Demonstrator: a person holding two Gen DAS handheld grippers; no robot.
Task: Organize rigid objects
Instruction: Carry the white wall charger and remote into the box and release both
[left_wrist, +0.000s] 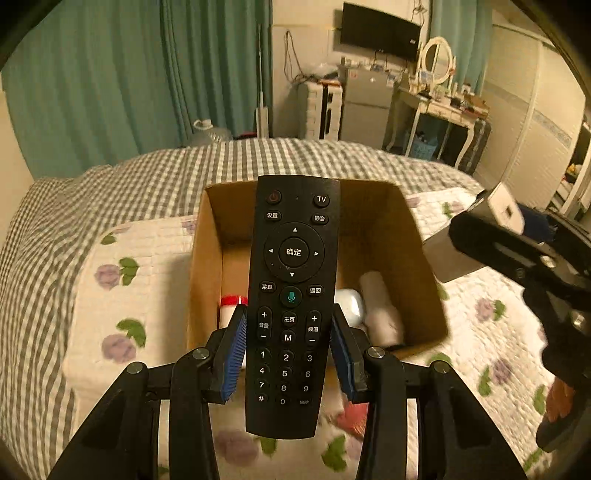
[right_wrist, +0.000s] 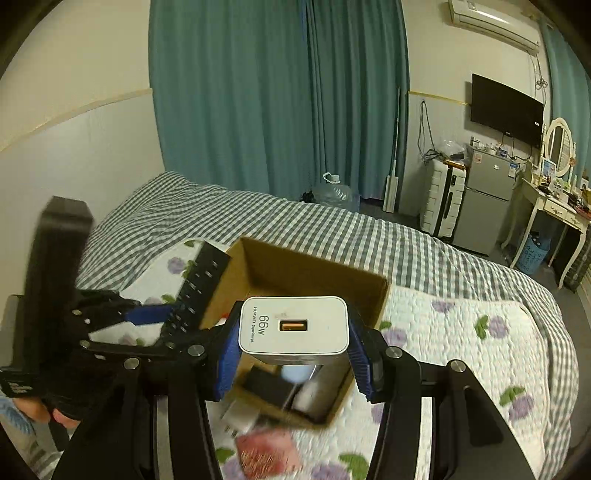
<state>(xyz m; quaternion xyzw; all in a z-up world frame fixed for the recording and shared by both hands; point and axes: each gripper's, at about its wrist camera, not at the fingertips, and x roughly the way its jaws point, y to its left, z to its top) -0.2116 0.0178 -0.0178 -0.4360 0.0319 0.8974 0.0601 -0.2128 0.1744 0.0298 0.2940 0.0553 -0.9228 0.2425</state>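
Left wrist view is showing the left gripper clamping a remote above the box, while the right gripper is pinching a charger beside it, risking collision.

L gripper clamping remote, above cardboard box

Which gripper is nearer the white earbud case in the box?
Left. The left gripper, shut on the remote, hangs right over the earbud case in the cardboard box; the right gripper, holding the charger, is off to the side.
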